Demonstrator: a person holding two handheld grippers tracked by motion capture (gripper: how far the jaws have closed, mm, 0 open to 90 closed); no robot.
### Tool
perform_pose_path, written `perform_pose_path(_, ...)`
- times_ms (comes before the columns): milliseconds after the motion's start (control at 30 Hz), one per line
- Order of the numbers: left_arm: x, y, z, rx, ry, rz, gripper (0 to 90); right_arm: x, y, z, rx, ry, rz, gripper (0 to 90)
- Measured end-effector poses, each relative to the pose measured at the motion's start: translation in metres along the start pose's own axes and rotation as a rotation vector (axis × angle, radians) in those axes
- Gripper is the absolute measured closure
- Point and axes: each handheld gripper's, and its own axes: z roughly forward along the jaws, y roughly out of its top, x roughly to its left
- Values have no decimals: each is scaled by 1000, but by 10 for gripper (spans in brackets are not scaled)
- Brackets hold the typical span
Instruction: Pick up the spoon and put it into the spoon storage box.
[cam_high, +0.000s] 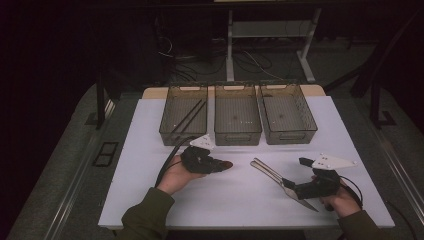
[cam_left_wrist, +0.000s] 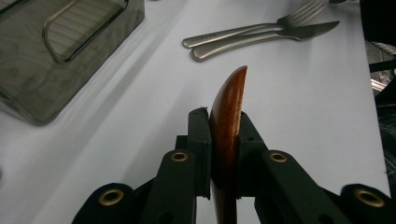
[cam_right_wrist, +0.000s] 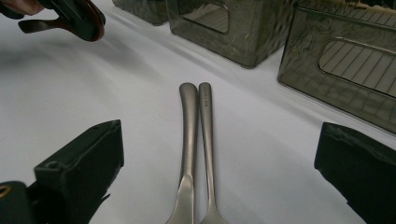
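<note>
Above the white tabletop (cam_high: 150, 150), just before the three bins, the left tool (cam_left_wrist: 224, 140) clamps a brown wooden utensil (cam_left_wrist: 229, 121), its long axis along the jaws, tip pointing toward the fork (cam_left_wrist: 261, 25) and knife (cam_left_wrist: 271, 39). Sorting looks underway; next it likely goes into a bin (cam_high: 184, 115). The right tool (cam_right_wrist: 219, 163) stands wide open astride both metal handles.
</note>
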Motion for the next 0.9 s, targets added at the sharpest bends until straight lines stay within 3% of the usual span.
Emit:
perform_pose_path(367,6,22,-7,-38,37,0,797,-1,0,0,1,0,2,9)
perform_pose_path(733,20,52,-9,-56,100,-34,800,-1,0,0,0,0,5,9)
perform_pose_path(900,27,67,-10,-74,123,-25,800,-2,0,-1,-2,0,6,9)
